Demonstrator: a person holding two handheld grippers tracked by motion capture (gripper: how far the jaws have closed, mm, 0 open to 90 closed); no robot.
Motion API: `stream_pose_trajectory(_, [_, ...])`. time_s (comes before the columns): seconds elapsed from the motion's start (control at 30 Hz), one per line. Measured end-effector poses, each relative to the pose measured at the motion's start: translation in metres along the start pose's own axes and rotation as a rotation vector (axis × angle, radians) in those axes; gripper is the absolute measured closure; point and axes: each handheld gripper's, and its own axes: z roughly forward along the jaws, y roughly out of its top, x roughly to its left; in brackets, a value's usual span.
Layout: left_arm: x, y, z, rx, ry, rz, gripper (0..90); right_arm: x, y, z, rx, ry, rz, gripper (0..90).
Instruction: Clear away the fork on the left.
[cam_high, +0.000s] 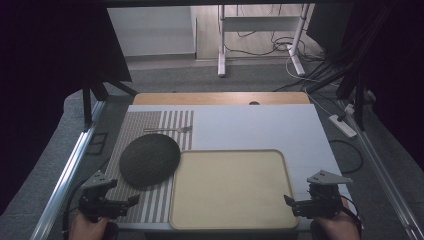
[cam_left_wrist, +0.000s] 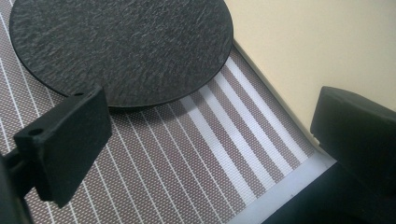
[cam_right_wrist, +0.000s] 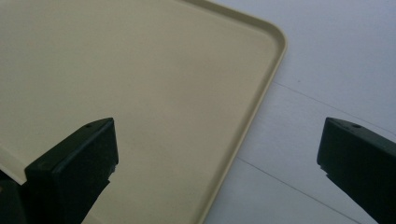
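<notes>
A round dark slate plate (cam_high: 149, 159) (cam_left_wrist: 123, 49) lies on a striped placemat (cam_high: 145, 125) (cam_left_wrist: 187, 172) at the left. A metal fork (cam_high: 170, 130) rests on the mat behind the plate. A beige tray (cam_high: 230, 187) (cam_right_wrist: 140, 84) sits bare at the front middle. My left gripper (cam_high: 127, 202) (cam_left_wrist: 210, 135) hovers open over the mat's front edge, just short of the plate, nothing between its jaws. My right gripper (cam_high: 292, 205) (cam_right_wrist: 217, 158) stands open over the tray's front right rim, also with nothing in it.
A white sheet (cam_high: 260, 125) covers the tabletop, with a wooden strip (cam_high: 220, 98) along its far edge. Metal rails (cam_high: 70, 165) run down both sides. A power strip (cam_high: 342, 125) and cables lie on the floor at the right.
</notes>
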Motion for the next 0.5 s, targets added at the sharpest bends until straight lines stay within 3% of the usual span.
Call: stream_pose_trajectory(0.5, [-0.0013, 0.0017, 0.0029, 0.034, -0.009, 0.021, 0.2, 0.0003, 0.0, 0.0008, 0.007, 0.005, -0.007, 0.0])
